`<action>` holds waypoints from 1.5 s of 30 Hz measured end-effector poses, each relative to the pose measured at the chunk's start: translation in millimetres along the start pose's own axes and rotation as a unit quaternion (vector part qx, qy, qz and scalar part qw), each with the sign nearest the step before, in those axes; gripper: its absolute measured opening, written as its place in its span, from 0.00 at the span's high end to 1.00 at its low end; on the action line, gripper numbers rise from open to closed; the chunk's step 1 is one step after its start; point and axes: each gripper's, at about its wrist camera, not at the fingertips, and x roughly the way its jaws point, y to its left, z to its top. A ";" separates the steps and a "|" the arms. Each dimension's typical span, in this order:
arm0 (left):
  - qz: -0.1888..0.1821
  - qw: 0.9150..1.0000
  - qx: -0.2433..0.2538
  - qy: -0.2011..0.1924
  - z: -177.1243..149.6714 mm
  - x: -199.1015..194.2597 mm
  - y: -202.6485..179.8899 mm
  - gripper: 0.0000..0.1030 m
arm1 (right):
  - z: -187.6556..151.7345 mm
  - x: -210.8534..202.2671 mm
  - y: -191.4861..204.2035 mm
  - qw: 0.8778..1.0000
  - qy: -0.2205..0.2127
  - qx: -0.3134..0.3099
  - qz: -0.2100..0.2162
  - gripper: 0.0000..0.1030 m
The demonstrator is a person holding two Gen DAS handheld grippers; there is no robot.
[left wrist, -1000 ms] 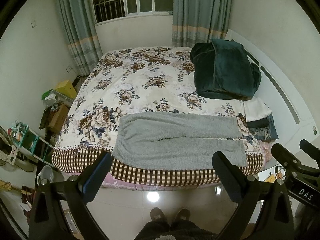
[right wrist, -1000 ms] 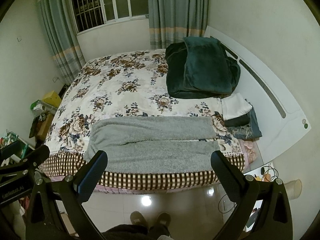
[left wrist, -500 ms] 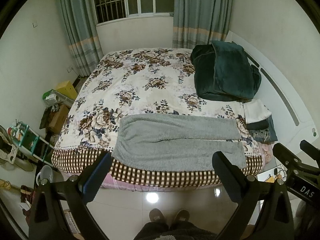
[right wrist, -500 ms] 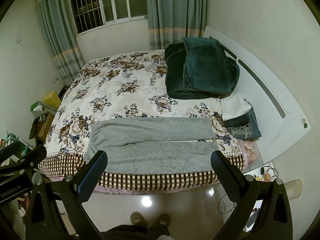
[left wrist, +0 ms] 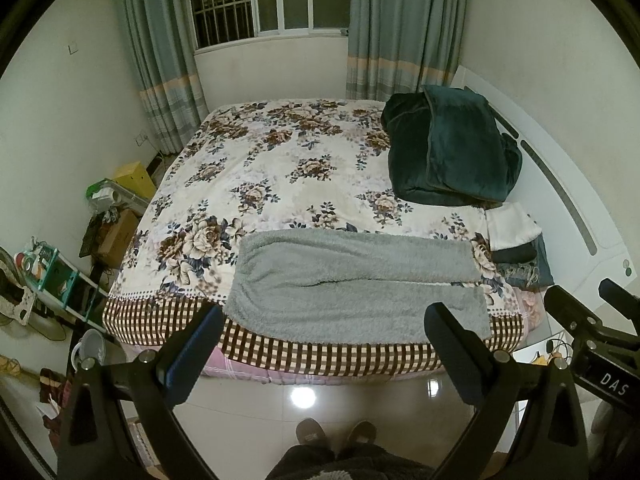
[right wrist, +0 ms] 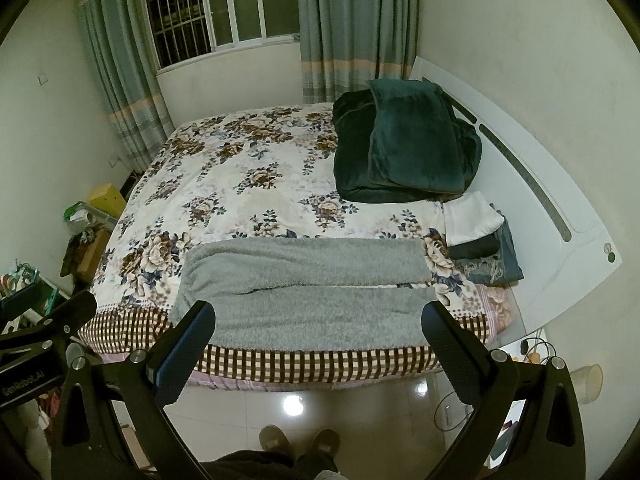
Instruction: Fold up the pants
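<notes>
Lying flat on bed (left wrist: 280, 168): gray pants (left wrist: 352, 284).

Fuzzy grey fleece pants (left wrist: 356, 280) lie above glossy floor tiles (left wrist: 360, 400).

1. The pants (left wrist: 356, 284) lie flat across the bed's (left wrist: 280, 168) near edge.
2. A folded blanket (left wrist: 452, 148) sits behind them, right.
3. A clothes stack (left wrist: 516, 248) lies just right of the pants.

"DAS" on right hand-held gripper (left wrist: 592, 320), "GenRobot.AI" on left hand-held gripper (right wrist: 44, 332)
</notes>
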 end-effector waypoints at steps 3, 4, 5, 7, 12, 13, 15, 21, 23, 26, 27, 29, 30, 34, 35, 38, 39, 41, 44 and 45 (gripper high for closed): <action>0.001 1.000 -0.001 -0.001 3.1 -1.0 -1.0 0.00 | 2.1 -2.4 1.7 1.000 0.000 0.000 0.001 0.00; 0.001 1.000 -0.002 -0.001 3.9 -1.5 -1.5 0.00 | 1.6 -2.8 2.0 1.000 0.000 0.000 0.001 0.00; 0.000 1.000 -0.002 -0.002 3.4 -1.6 -0.7 0.00 | 1.1 -2.6 2.1 1.000 0.000 0.001 0.001 0.00; 0.000 1.000 -0.002 -0.002 3.5 -1.4 -0.1 0.00 | 2.1 -4.0 2.9 1.000 0.000 0.000 0.002 0.00; 0.000 1.000 -0.004 -0.001 5.6 -2.0 -1.0 0.00 | 13.9 -11.7 6.8 1.000 0.002 -0.004 0.005 0.00; 0.001 1.000 -0.006 -0.002 4.2 -4.5 -3.3 0.00 | 14.9 -11.7 6.4 1.000 0.003 -0.006 0.007 0.00; 0.002 1.000 -0.008 -0.002 7.2 -8.1 -9.4 0.00 | 15.4 -12.0 3.6 1.000 0.004 -0.008 0.009 0.00; 0.017 1.000 -0.024 -0.008 11.1 5.1 -21.4 0.00 | 10.7 0.9 -16.8 1.000 0.011 0.002 0.012 0.00; 0.036 0.999 -0.032 -0.012 8.8 18.2 -21.5 0.00 | 11.1 15.7 -27.8 1.000 0.015 0.015 0.009 0.00; 0.068 0.997 -0.045 -0.014 17.4 52.5 -22.4 0.00 | 17.9 50.1 -46.6 0.999 0.017 0.035 -0.001 0.00; 0.076 0.996 -0.047 -0.014 19.3 64.2 -21.7 0.00 | 19.8 63.3 -51.8 0.999 0.019 0.041 -0.007 0.00; 0.098 0.994 -0.054 -0.001 30.9 98.6 -20.4 0.00 | 27.0 93.8 -62.6 0.998 0.024 0.055 -0.019 0.00; 0.099 0.993 -0.058 0.009 37.2 117.7 -19.9 0.00 | 30.2 111.2 -68.9 0.997 0.030 0.060 -0.027 0.00; 0.115 0.990 -0.062 0.051 53.6 195.0 -17.1 0.00 | 54.1 194.0 -92.4 0.994 0.056 0.085 -0.046 0.00; 0.123 0.989 -0.062 0.061 57.9 214.1 -16.4 0.00 | 60.9 218.7 -96.7 0.992 0.063 0.093 -0.049 0.00; 0.125 0.985 -0.066 0.096 73.8 279.4 -19.6 0.00 | 78.9 292.9 -118.3 0.987 0.085 0.119 -0.060 0.00; 0.126 0.984 -0.065 0.105 78.6 299.2 -19.8 0.00 | 85.1 320.2 -124.0 0.985 0.095 0.130 -0.065 0.00; 0.128 0.982 -0.065 0.126 92.3 345.8 -24.1 0.00 | 99.3 375.5 -136.2 0.979 0.116 0.150 -0.070 0.00; 0.126 0.978 -0.066 0.155 112.7 411.3 -26.6 0.00 | 115.3 452.1 -153.2 0.970 0.145 0.176 -0.081 0.00; 0.130 0.975 -0.066 0.165 119.8 436.8 -27.5 0.00 | 120.5 481.9 -160.4 0.966 0.157 0.190 -0.083 0.00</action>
